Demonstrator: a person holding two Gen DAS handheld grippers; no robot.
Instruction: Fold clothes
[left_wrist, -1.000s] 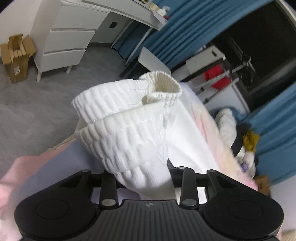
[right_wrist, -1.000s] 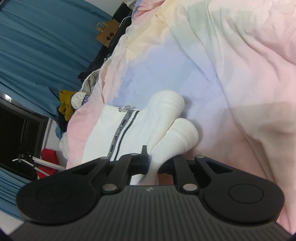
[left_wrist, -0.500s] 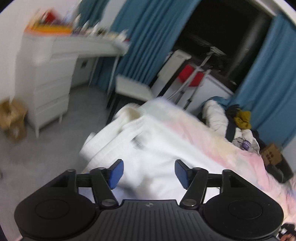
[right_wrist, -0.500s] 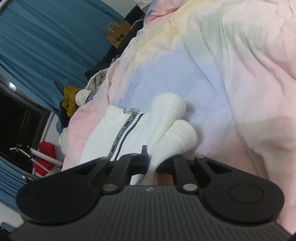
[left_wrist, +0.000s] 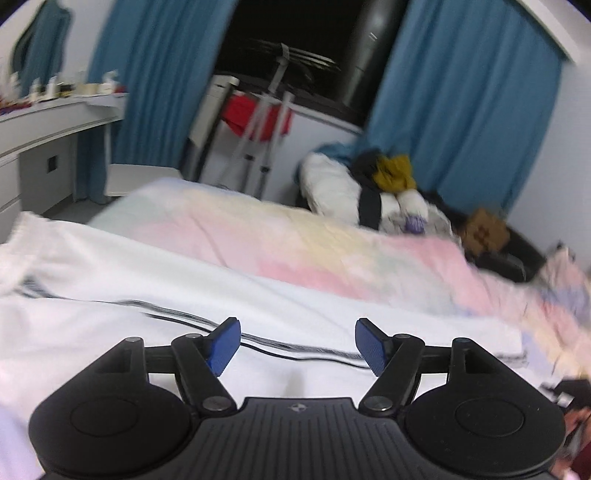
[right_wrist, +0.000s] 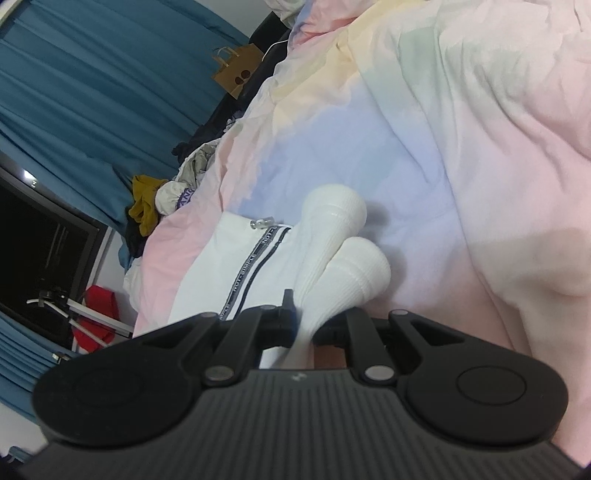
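While the right gripper (right_wrist: 314, 325) stays pinched on the ribbed cuffs (right_wrist: 343, 254) of the one white garment (left_wrist: 147, 280), two bunched cuffs bulging just ahead of its jaws, the left gripper (left_wrist: 297, 345) hangs with jaws wide apart and empty, the garment spread on the pastel bedcover (left_wrist: 295, 240) beneath and ahead of them. The fold seems mid-way; next, likely, the left must take a fresh edge.

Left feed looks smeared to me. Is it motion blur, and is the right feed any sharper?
Left wrist view: the white garment, bedspread and drying rack are streaked, while the open left hand-held gripper is crisp, so likely motion blur. Right wrist view: sharp; the ribbed cuff in the right hand-held gripper casts a soft shadow.
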